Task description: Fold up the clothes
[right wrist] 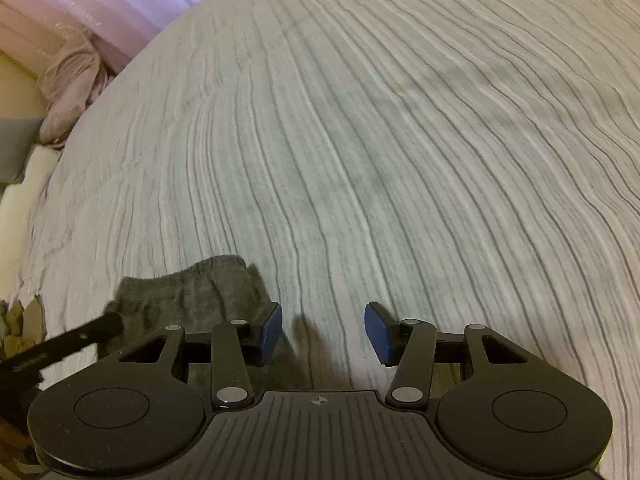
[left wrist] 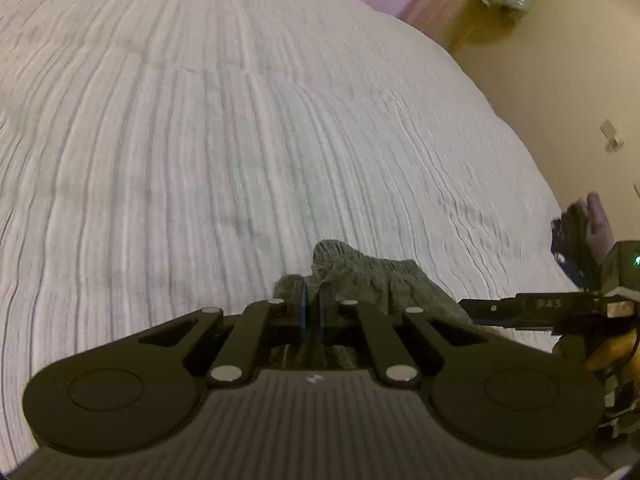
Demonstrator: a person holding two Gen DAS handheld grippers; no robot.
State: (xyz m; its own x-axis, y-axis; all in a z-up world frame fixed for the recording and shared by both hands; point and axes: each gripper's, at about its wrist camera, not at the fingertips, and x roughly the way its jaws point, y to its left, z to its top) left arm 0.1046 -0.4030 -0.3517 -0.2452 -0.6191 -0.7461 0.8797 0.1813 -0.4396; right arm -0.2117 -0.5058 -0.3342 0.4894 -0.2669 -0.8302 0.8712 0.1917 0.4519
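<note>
At the lower centre of the left wrist view, a soft, light grey knit garment (left wrist: pixel 360 276) on the striped bedspread (left wrist: pixel 200 140) is pinched by the left gripper (left wrist: pixel 313 300), jaws clenched on its bunched edge, while the right gripper (right wrist: pixel 323 330) is held released just beside it, where the limp hem could best be taken.

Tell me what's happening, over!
Left gripper shut on grey garment. Right gripper open, empty, beside it. Striped bedspread ahead, nothing in the way.

One grey garment (left wrist: pixel 360 276), two tools, one striped bedspread (left wrist: pixel 200 140)
</note>
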